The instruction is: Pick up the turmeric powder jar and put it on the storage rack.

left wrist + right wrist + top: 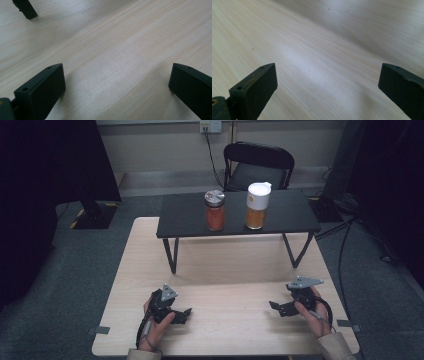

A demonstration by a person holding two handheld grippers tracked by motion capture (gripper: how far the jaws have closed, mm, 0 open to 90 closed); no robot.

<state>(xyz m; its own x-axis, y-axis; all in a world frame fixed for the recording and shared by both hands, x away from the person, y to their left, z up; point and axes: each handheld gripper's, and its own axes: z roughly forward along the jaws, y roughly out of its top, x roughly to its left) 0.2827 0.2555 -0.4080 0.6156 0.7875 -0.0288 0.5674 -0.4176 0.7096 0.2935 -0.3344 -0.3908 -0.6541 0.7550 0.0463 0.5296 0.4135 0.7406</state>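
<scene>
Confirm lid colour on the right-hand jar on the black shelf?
White lid; the jar below holds orange contents. Clearest in the high view.

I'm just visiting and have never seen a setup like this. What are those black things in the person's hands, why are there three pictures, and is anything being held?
No robot arm here: a person holds a hand-operated two-jaw clamp in each hand, the left gripper and the right gripper. The high view comes from a fixed camera above the person, looking down on the light wooden table. The other two pictures come from small cameras riding on each gripper, looking along its black jaws at the bare wood. Both stand wide open, holding nothing. Farther back, a small black stand sits on the table and carries two jars: a silver-lidded jar of reddish contents and a white-lidded jar of orange contents. Behind it stands a black chair.
</scene>
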